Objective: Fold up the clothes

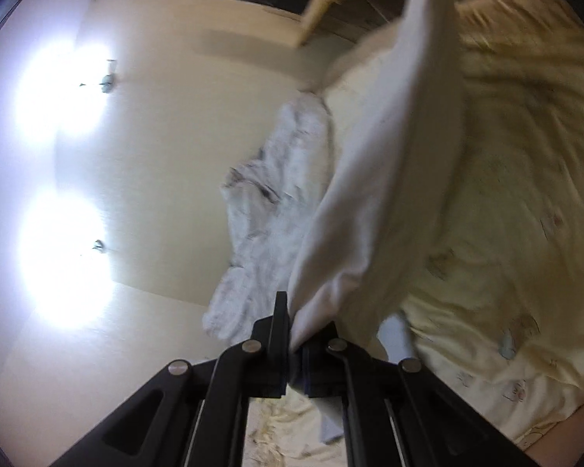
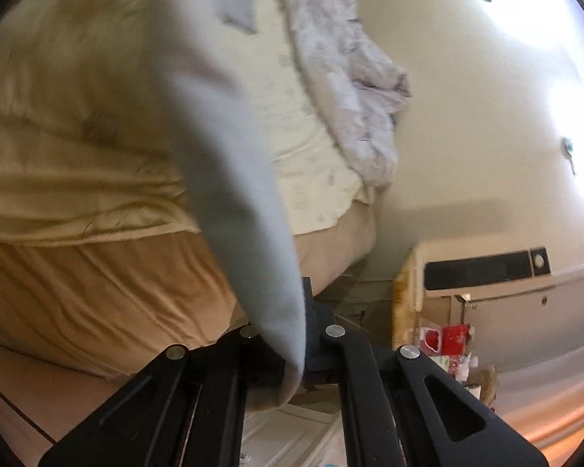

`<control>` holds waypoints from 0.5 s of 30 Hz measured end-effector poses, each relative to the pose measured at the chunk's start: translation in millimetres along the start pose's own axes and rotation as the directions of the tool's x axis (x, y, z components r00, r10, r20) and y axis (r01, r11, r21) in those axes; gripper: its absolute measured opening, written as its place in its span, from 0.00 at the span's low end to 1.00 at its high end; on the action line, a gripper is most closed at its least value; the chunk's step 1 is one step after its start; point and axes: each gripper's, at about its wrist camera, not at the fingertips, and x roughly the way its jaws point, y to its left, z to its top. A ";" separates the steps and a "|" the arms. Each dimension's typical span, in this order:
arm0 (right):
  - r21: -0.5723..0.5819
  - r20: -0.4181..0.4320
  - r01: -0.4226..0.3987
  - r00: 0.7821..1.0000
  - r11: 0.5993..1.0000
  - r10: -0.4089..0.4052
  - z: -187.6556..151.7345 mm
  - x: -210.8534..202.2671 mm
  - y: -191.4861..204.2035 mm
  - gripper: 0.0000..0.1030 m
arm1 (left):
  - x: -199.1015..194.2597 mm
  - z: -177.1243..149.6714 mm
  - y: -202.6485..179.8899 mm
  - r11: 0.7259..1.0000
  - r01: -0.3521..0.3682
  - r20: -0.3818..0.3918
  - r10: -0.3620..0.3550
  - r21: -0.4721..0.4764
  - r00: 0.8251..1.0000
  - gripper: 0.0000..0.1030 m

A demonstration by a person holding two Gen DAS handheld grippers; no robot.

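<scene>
The left gripper (image 1: 292, 334) is closed on an edge of a pale garment (image 1: 370, 179), the cloth pinched between its fingers and running up and away ahead of it in a taut, slightly twisted band. The right gripper (image 2: 292, 350) is likewise clamped on an edge of the same garment, which in its view climbs ahead and to the left as a broad, blurred strip. So the garment hangs in the air between the two grippers, lifted clear of the bed (image 1: 506, 233), whose cream cover lies beyond and to the right of the left gripper and to the left of the right one. A crumpled white blanket (image 1: 268, 210) lies on the bed ahead of the left gripper, near the wall (image 1: 155, 155).

Both views are tilted and smeared, which suggests the cloth is being swung or carried. My judgement is that the step in hand is either spreading the garment out flat on the bed or carrying one held edge over to meet another in a fold; these pictures fit both, since how much of the cloth is already doubled cannot be seen.

Either way, what follows calls for both grips to hold, the edge between them kept level and taut, and the cloth lowered onto bare cover away from the blanket.
</scene>
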 end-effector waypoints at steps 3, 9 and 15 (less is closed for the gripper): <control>0.016 0.015 0.025 1.000 1.000 -0.025 -3.8 -30.5 -27.9 0.03 | -25.2 8.6 38.3 0.997 -0.063 0.025 0.064 -0.050 0.998 0.04; 0.041 0.038 0.010 0.999 0.999 -0.012 -15.4 -107.1 -69.4 0.03 | -88.4 10.0 90.5 0.984 -0.155 0.094 0.163 -0.090 0.982 0.04; 0.074 0.020 -0.108 0.994 0.991 0.106 -20.2 -110.2 -71.6 0.03 | -75.8 8.8 80.2 0.993 -0.087 0.103 0.095 -0.075 0.990 0.04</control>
